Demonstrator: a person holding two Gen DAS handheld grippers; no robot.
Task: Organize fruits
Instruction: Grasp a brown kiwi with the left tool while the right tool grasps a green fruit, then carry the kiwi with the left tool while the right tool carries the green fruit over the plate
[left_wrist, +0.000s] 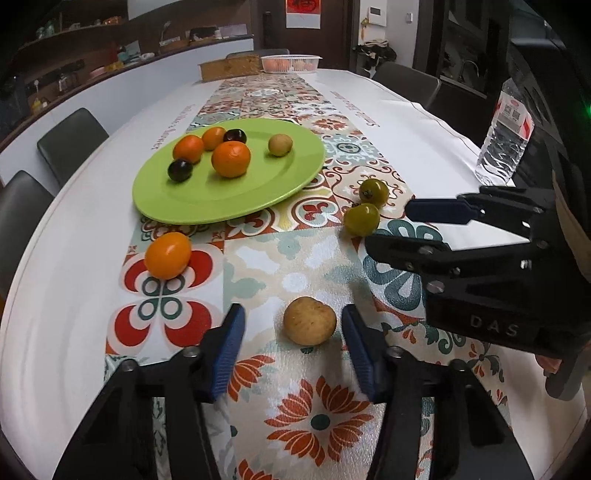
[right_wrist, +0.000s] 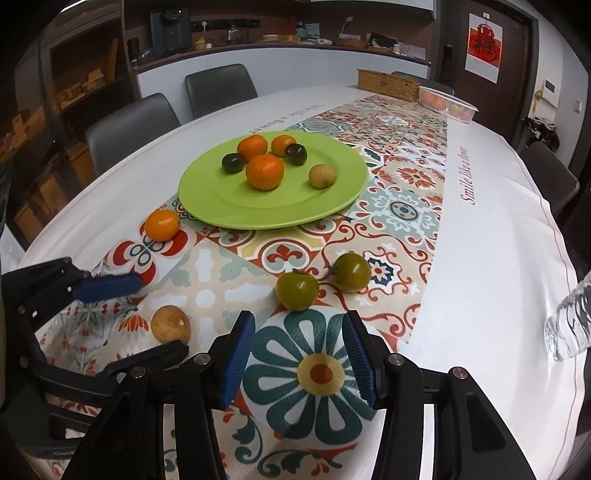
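We see the desk, long and draped in a white cloth with a patterned tile runner down its middle. Dark chairs stand along its far side. On the runner sits a green plate that carries three oranges, two dark plums and one small tan fruit, the oranges and plums clustered together and the tan one a little apart.

Our left hand-held gripper is spread wide, its blue pads on either side of a brown round fruit that rests on the cloth without touching either pad. Our right hand-held gripper is likewise released and grasps nothing; it hangs over a big teal flower print, with two green tomatoes just ahead of its fingertips, near each other on the runner.

A clear water bottle stands upright near the desk's right edge. A lone orange fruit lies on the cloth just beside the plate's near left rim. At the far end we make out a wooden box and a clear plastic tub side by side.
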